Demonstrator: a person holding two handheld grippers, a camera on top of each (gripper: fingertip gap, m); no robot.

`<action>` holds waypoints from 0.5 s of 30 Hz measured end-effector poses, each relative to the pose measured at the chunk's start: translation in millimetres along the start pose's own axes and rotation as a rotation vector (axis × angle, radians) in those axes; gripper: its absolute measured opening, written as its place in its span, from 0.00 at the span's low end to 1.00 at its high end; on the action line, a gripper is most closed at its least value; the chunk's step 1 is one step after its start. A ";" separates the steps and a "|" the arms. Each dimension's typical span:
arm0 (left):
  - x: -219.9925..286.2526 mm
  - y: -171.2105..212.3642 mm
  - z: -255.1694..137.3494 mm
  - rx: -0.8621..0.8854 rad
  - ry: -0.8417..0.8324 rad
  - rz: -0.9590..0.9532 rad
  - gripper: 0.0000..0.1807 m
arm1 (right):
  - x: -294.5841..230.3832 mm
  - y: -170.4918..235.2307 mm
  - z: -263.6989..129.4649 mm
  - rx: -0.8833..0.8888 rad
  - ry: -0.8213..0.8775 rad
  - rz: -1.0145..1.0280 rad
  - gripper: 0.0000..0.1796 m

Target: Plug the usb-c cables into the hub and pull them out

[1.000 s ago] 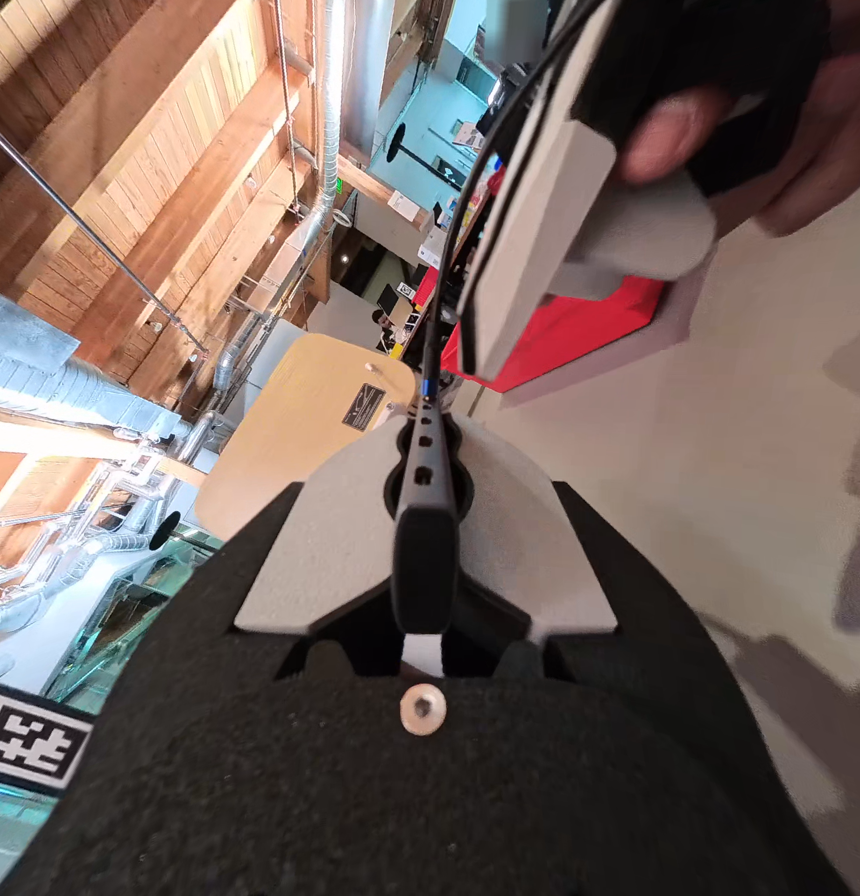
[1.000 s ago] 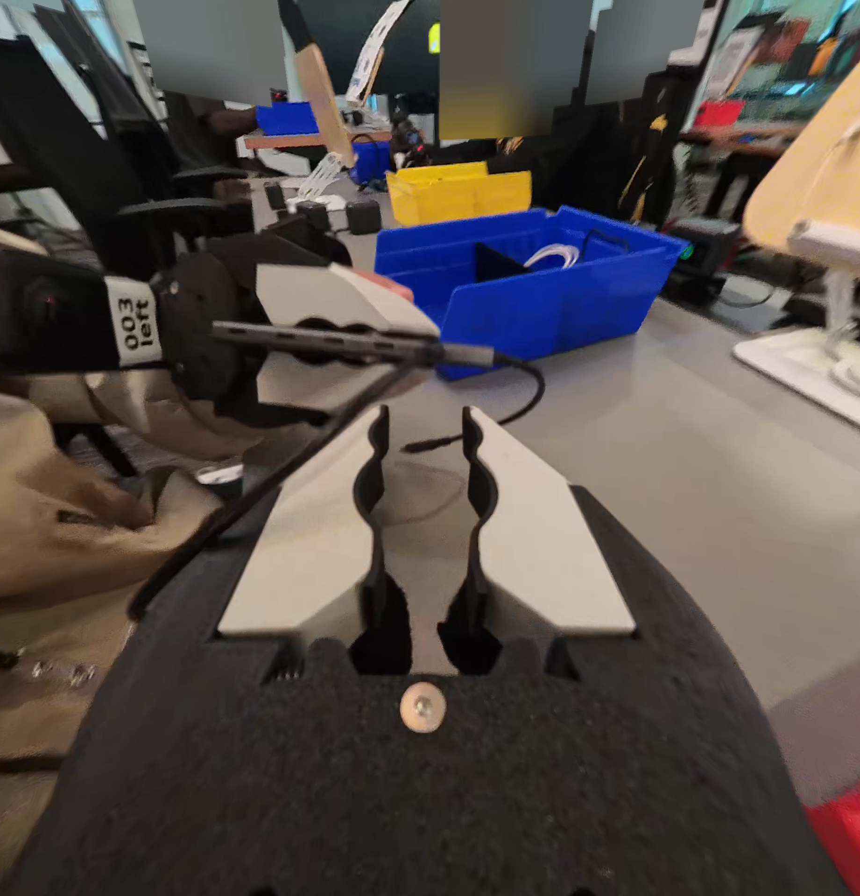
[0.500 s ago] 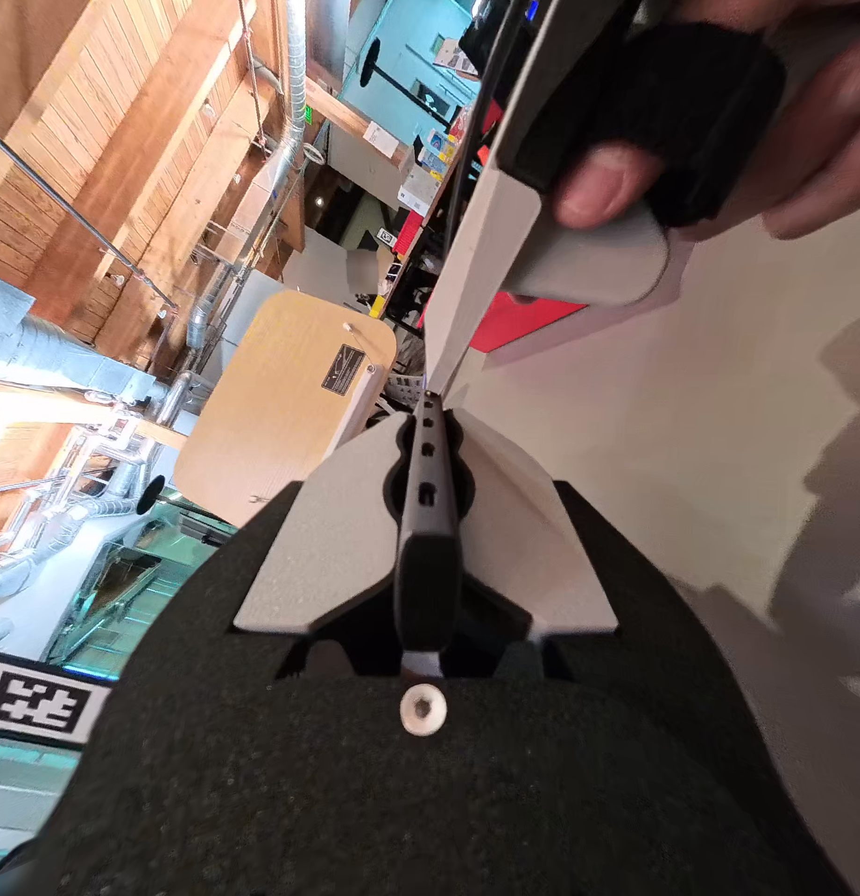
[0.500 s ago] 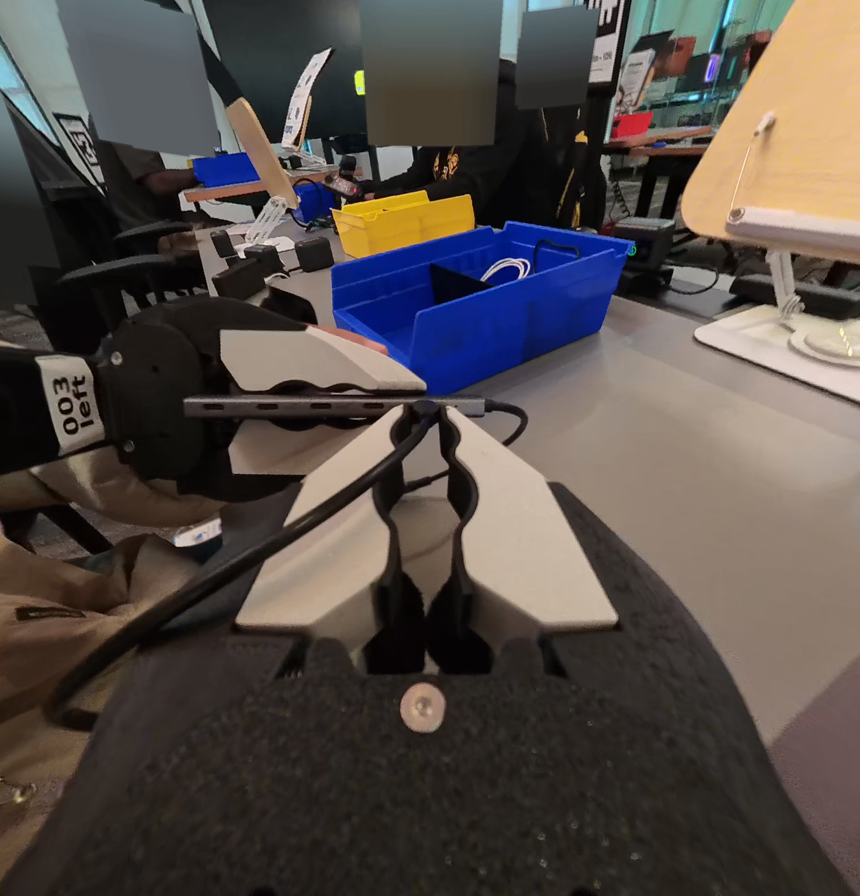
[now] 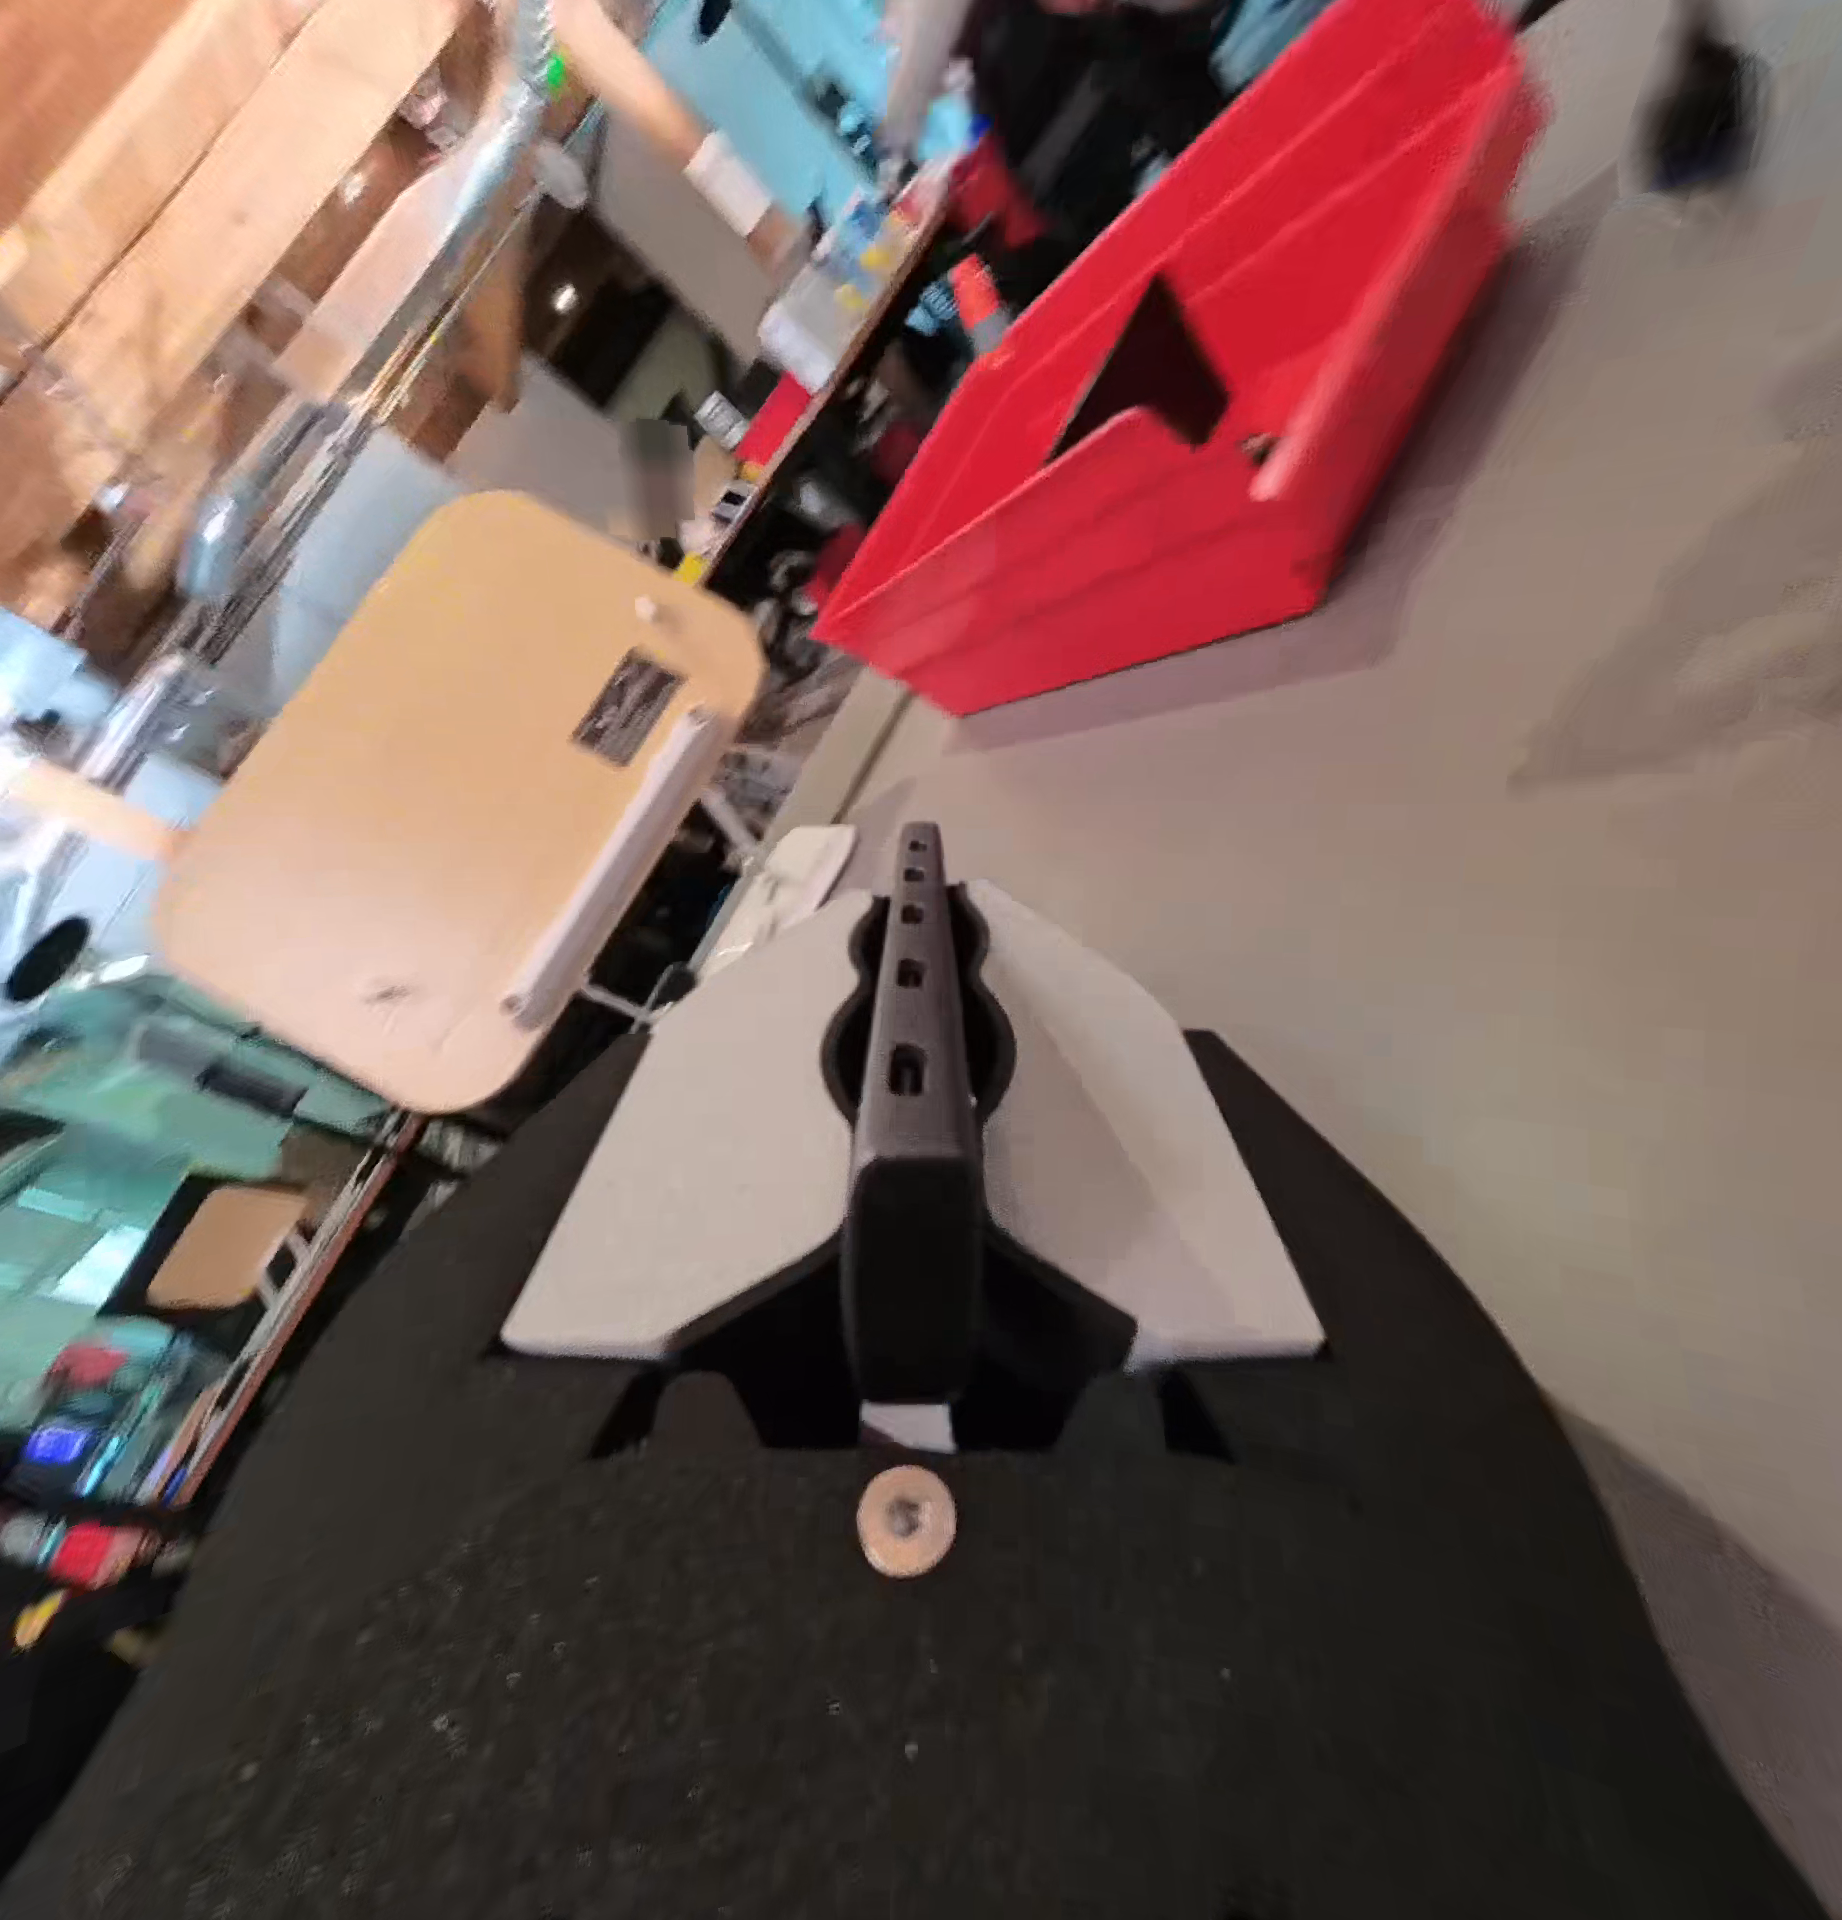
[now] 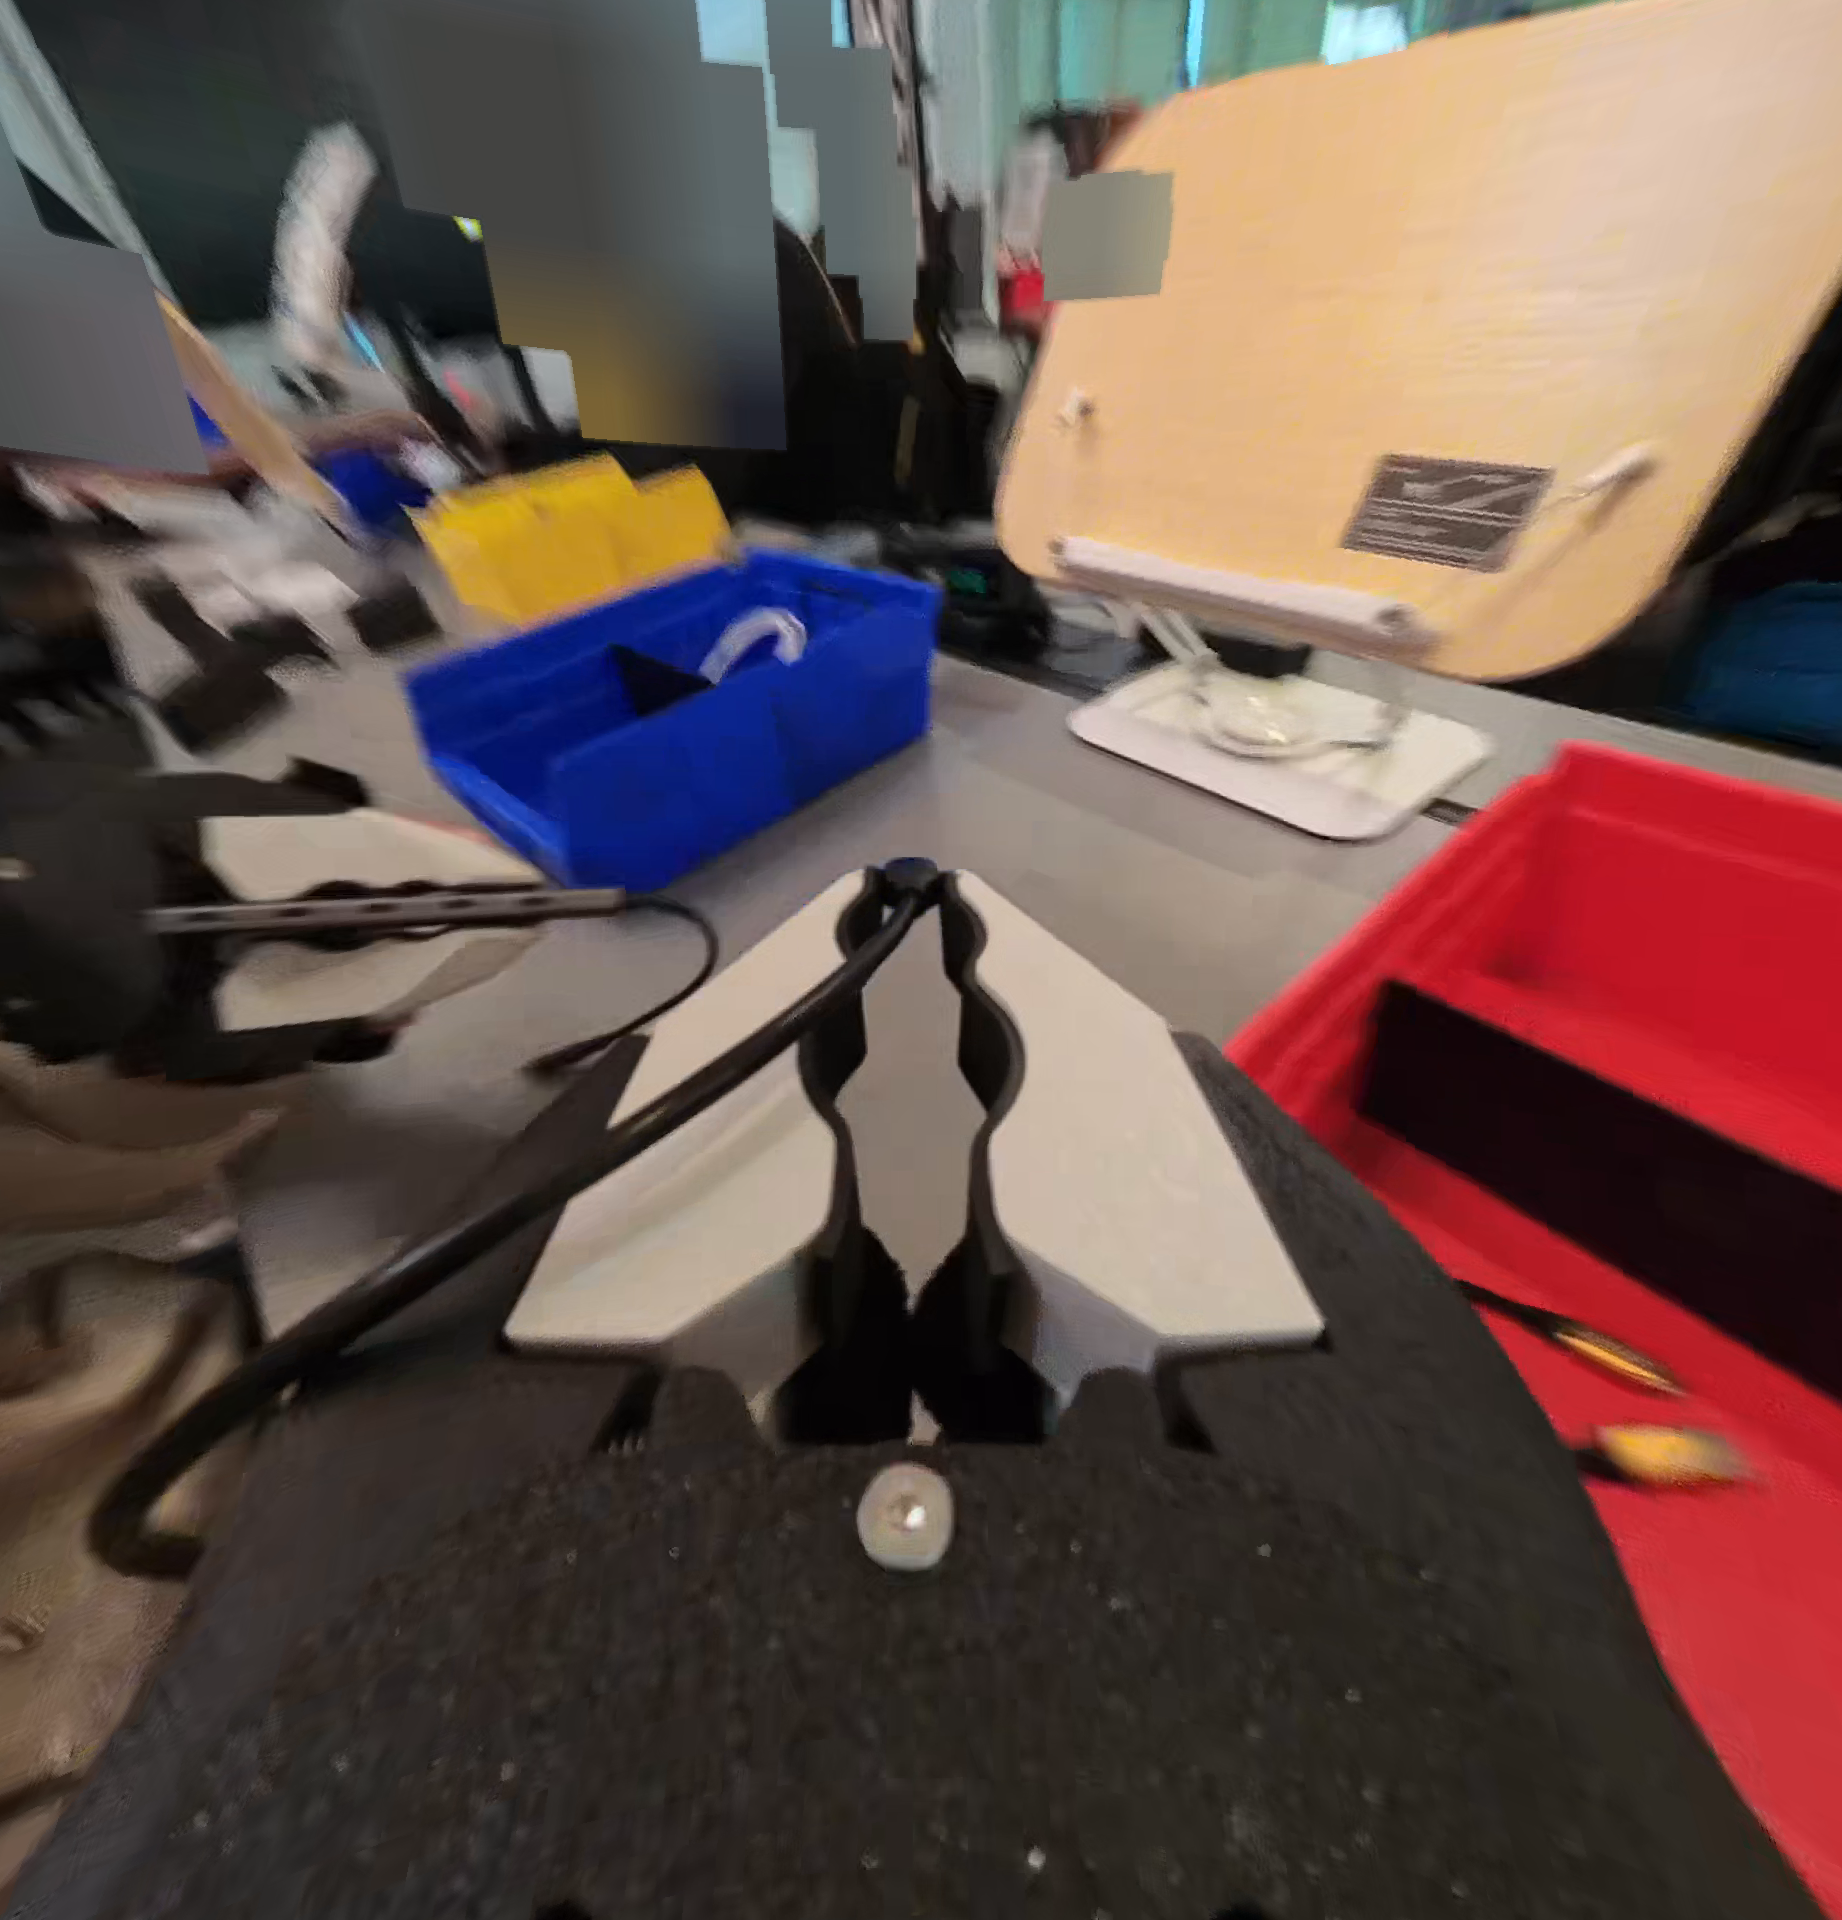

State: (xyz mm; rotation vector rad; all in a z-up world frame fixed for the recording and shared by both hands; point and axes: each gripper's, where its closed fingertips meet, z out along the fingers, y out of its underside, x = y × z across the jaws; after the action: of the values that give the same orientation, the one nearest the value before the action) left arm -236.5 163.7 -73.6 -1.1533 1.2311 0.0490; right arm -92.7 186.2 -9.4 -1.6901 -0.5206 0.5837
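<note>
My left gripper (image 5: 919, 894) is shut on the dark grey hub (image 5: 912, 1049), a slim bar with several ports along its top edge. No plug shows in those ports in the left wrist view. In the right wrist view the hub (image 6: 377, 914) sits in the left gripper (image 6: 527, 914) at the left, and its own thin black lead (image 6: 678, 966) curls down to the table. My right gripper (image 6: 904, 883) is shut on the plug end of a black usb-c cable (image 6: 626, 1127), which trails off to the lower left. The plug is apart from the hub, to its right.
A grey table (image 6: 1052, 852) carries a blue bin (image 6: 678, 727) with a white cable inside, a yellow bin (image 6: 574, 530) behind it, a red bin (image 6: 1623, 1039) at the right and a tan board on a white stand (image 6: 1281, 748). The red bin (image 5: 1187, 416) also shows in the left wrist view. Spacing between my two grippers at the tips: around 15 centimetres.
My right gripper has pulled away to the right with the cable plug, off the hub. The left gripper has swung down with the hub; the right gripper has left its view.
</note>
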 end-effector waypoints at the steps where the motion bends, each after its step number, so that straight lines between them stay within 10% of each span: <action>1: 10.1 -1.7 -0.3 0.022 0.031 0.018 0.06 | 11.8 -3.0 -3.8 -0.086 0.047 -0.058 0.06; 10: 16.1 -6.8 -1.2 0.030 0.019 0.070 0.06 | 164.0 -40.9 -53.2 -0.543 0.663 -0.425 0.06; 15: 10.1 3.2 -0.2 0.010 0.012 0.050 0.06 | 207.5 27.9 -54.7 -0.928 0.698 -0.476 0.06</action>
State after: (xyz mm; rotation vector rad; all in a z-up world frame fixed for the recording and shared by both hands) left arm -234.4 159.8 -83.2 -1.1156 1.2695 0.0727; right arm 103.1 269.7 -48.4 -2.3418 -0.6857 -0.7039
